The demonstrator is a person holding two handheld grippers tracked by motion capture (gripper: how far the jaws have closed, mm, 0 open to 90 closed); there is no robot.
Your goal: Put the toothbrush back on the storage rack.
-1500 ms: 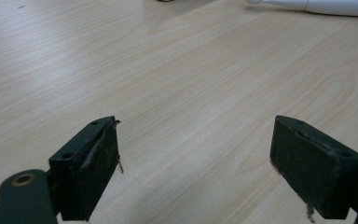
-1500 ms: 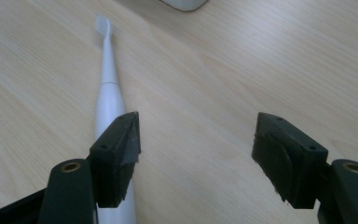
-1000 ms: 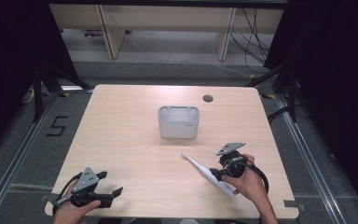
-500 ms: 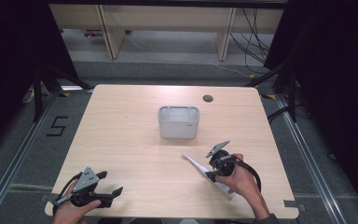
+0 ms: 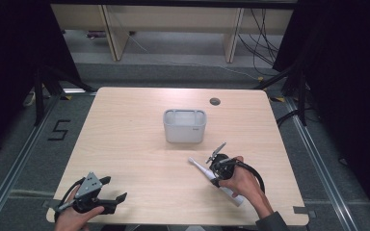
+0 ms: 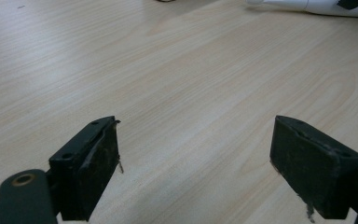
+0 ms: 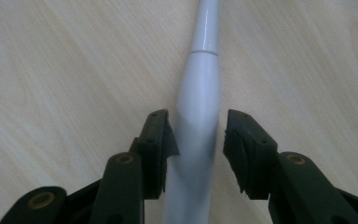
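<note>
**Right claw astride the white toothbrush, left claw idle at the near corner**

From the high view I see my right claw (image 5: 215, 165) low over the worktop (image 5: 125, 125), right of centre and toward the near edge, with my right hand (image 5: 238, 180) wrapped around its body. It sits over the white electric toothbrush (image 5: 204, 170), which lies flat on the wood on a diagonal: the slim head end points up and to the left toward the middle of the worktop, and the thicker handle end runs back under my hand toward the near right.

In the right gripper view the toothbrush (image 7: 198, 126) runs straight up between the two jaws. They stand partly open, one on each side of the handle. The left one looks to be touching or almost touching the white body; on the right a thin gap shows between pad and handle. I cannot say it has a firm hold.

My left claw (image 5: 112, 191) is at the near left corner of the worktop, held in my left hand (image 5: 72, 219), well apart from the toothbrush. In the left gripper view its jaws stand wide open with bare wood between them, holding nothing.

A grey rectangular bin (image 5: 184, 126) stands upright near the middle of the worktop, beyond the toothbrush and apart from it.
</note>
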